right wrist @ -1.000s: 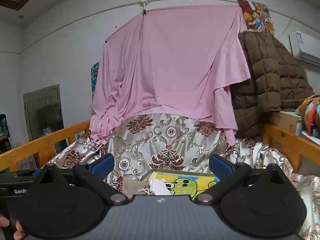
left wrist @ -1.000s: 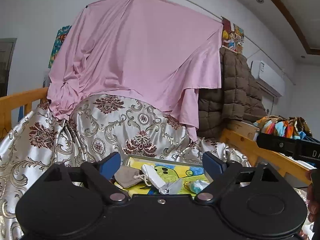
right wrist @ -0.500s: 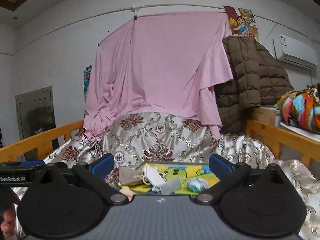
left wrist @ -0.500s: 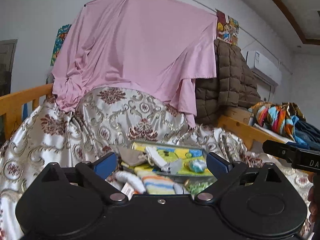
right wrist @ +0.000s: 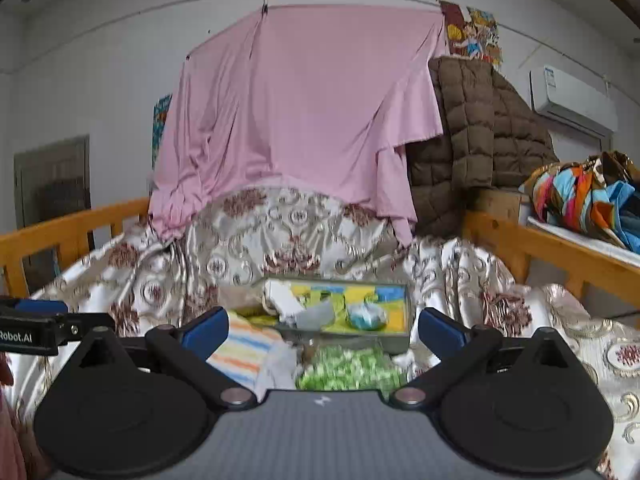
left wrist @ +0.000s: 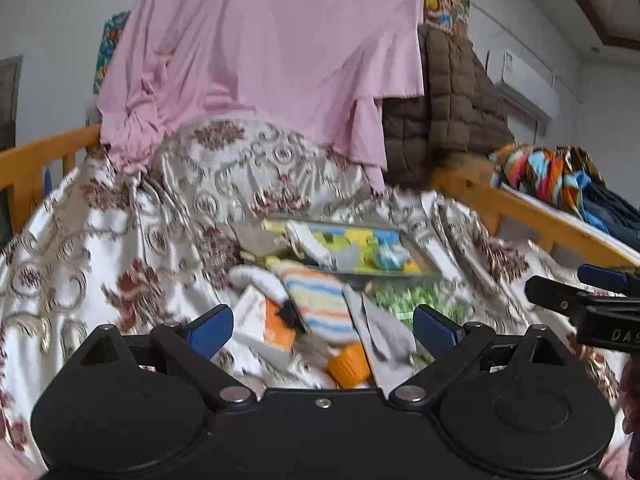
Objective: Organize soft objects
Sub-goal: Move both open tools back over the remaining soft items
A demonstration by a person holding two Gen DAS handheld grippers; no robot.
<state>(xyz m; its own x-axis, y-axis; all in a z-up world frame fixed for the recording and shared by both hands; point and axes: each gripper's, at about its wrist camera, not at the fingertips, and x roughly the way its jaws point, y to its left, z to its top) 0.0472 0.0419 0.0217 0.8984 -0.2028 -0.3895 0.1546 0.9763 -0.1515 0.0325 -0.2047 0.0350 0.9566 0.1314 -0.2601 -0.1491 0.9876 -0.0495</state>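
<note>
Left wrist view | my left gripper (left wrist: 322,330) gapes wide, holding nothing | right gripper (right wrist: 322,328) likewise | striped pastel knitted sock (left wrist: 320,304) lies before shallow cartoon-printed tray (left wrist: 400,274) on floral satin bedspread (left wrist: 100,248)

We hold our left gripper (left wrist: 323,330) tipped slightly downward, its blue-padded jaws spread wide with nothing pressed between them; they have just been opening. Our right gripper (right wrist: 323,330) sits alongside it, just to its right, likewise angled a little down, jaws parted wide and gripping nothing.
</note>
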